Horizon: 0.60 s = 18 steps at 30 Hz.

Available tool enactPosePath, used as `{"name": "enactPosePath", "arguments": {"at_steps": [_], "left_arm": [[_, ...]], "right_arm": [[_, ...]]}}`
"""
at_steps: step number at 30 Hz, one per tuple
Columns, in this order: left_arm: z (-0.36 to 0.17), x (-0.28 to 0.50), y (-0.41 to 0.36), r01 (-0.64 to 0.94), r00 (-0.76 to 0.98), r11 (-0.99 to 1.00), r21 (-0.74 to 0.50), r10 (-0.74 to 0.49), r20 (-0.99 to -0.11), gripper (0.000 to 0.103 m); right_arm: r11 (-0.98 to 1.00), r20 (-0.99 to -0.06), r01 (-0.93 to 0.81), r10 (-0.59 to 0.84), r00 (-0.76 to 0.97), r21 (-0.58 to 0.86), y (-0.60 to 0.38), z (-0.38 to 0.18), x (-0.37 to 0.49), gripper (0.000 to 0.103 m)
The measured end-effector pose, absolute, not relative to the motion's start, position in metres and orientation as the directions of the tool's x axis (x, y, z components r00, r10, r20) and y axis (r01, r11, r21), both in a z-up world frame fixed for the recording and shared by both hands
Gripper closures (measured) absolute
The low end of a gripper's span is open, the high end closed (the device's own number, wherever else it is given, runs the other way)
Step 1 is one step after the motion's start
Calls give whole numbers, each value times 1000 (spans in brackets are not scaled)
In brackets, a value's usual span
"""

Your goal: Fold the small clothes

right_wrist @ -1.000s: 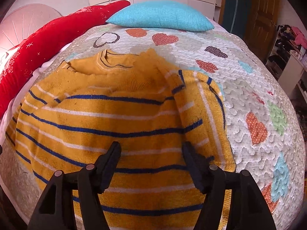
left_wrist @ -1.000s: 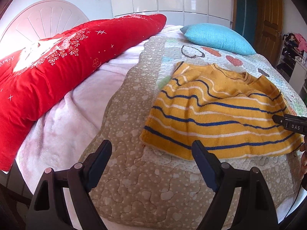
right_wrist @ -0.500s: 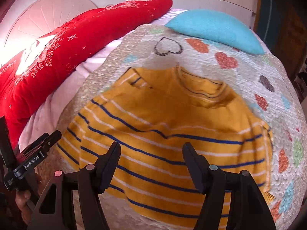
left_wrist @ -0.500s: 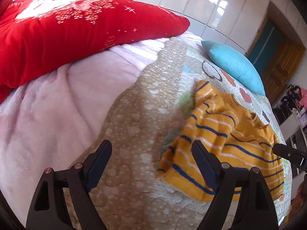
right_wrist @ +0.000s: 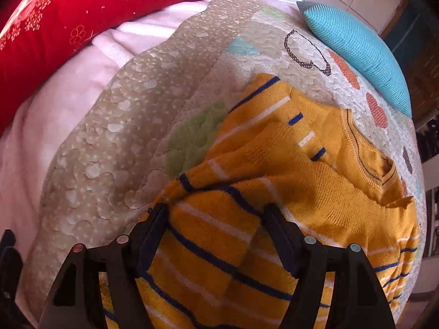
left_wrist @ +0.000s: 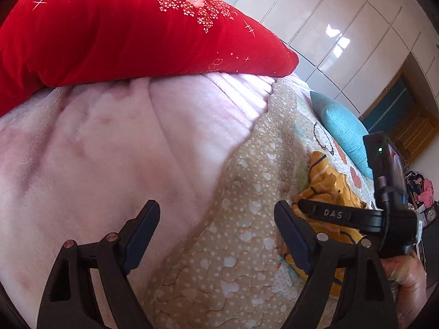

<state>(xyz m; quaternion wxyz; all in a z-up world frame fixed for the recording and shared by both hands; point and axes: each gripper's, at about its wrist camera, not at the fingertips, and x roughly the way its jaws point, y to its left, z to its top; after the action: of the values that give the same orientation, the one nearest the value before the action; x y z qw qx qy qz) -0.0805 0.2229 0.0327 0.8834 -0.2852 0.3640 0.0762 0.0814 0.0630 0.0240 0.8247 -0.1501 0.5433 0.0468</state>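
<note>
Right gripper [right_wrist: 216, 235]: jaws opening over the yellow striped sweater [right_wrist: 315, 192], a fold between them, pads not pressing.
Left gripper [left_wrist: 216, 233]: jaws wide, empty, above the quilt [left_wrist: 241, 246].
Writing: "DAS" [left_wrist: 332, 213] on the right gripper's finger.
Sweater: rumpled on the quilt, near the blue pillow [right_wrist: 359, 52].

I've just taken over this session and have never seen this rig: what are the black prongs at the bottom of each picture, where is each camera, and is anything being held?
No robot here: a person holds handheld tongs in each hand, each with a camera looking along its two fingers. The left tongs hang open over the quilt and pink blanket, holding nothing; the right hand's device shows at that picture's right edge. The right tongs are over the yellow striped sweater, their jaws opening, with knit lying between them but not pinched. Also on the bed: a red pillow and a blue cushion.
</note>
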Motion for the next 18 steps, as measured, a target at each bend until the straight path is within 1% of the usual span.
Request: {"name": "enactPosePath", "arguments": {"at_steps": [2, 3, 4, 5, 6, 7, 8, 9, 10, 13, 16, 18], "left_arm": [[32, -82, 225, -348, 725, 815, -463, -79, -684, 19], [32, -83, 225, -351, 724, 812, -467, -80, -685, 19], [32, -83, 224, -354, 723, 809, -469, -80, -686, 19], [33, -83, 223, -352, 725, 809, -471, -82, -684, 19], [35, -84, 221, -346, 729, 810, -473, -85, -679, 19], [38, -85, 218, -337, 736, 814, -473, -85, -671, 19], [41, -86, 215, -329, 745, 819, -469, -80, -663, 19], [44, -88, 212, -322, 754, 825, -464, -73, -653, 19], [47, -89, 208, -319, 762, 832, -454, -61, -645, 19], [55, -91, 200, -338, 758, 831, -442, -38, -651, 19], [67, -94, 187, -293, 763, 827, -480, -100, -638, 19], [77, -98, 171, -263, 761, 851, -456, -107, -639, 19]], "right_arm": [[932, -890, -252, -130, 437, -259, 71, 21, 76, 26], [929, -887, -256, -135, 442, -269, 72, 20, 75, 30], [930, -888, -260, -124, 443, -259, 73, 21, 74, 40], [930, -886, -265, -113, 449, -253, 75, 24, 72, 54], [928, -881, -273, -104, 462, -253, 75, 27, 69, 61], [927, -877, -281, -91, 471, -248, 75, 30, 66, 72], [930, -877, -289, -66, 477, -227, 72, 35, 63, 77], [938, -878, -291, -29, 477, -189, 66, 41, 61, 86], [949, -881, -286, 20, 472, -131, 55, 49, 60, 90], [972, -864, -234, 141, 483, 28, 16, 79, 58, 94], [979, -811, -170, 191, 552, 115, -41, 118, 47, 94], [975, -772, -123, 222, 595, 185, -92, 139, 36, 94]]}}
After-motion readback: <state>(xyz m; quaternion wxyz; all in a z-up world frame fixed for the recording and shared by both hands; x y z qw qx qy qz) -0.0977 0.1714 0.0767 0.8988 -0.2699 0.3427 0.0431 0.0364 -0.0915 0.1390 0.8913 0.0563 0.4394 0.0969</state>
